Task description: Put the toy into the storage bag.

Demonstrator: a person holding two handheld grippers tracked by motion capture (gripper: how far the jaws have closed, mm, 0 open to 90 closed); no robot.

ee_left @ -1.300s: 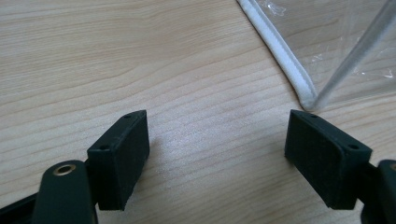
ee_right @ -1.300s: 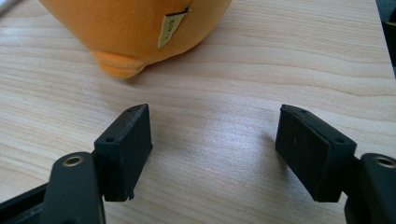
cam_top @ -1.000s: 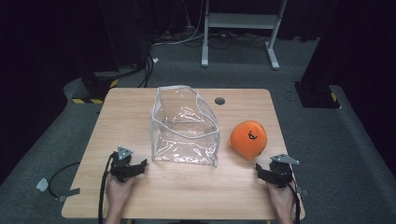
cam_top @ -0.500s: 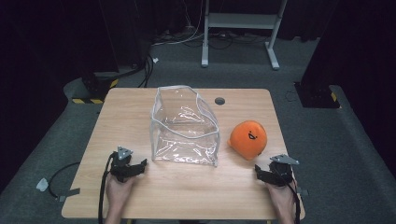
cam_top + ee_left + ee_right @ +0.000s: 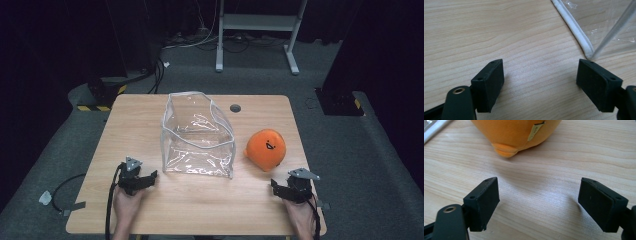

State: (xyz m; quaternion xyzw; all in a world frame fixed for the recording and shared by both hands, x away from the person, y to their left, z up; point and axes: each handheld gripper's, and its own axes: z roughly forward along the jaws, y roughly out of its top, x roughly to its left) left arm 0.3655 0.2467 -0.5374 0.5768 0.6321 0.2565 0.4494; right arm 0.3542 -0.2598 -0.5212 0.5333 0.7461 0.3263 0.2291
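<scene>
Both tools rest low at the near edge of the pale wooden surface, each with its jaws apart and nothing between them. On the right tool the jaws have just been opening, and only bare wood lies in the gap in the right gripper view. The left tool points at the near left corner of the clear, soft plastic pouch with white piping, whose corner seam lies just beyond one pad in the left gripper view.

Just ahead of the right tool sits the round orange plush toy with a small stitched face, to the right of the pouch and apart from it. It looks light and squashy, so it should give under the pads rather than slip; a grip across its rounded body, or on the small bulge near its base, would probably hold best. The pouch stands open at the top and looks thin, floppy and slick. Its piped rim seems the firmest place to pinch, since the bare film would likely crumple.
</scene>
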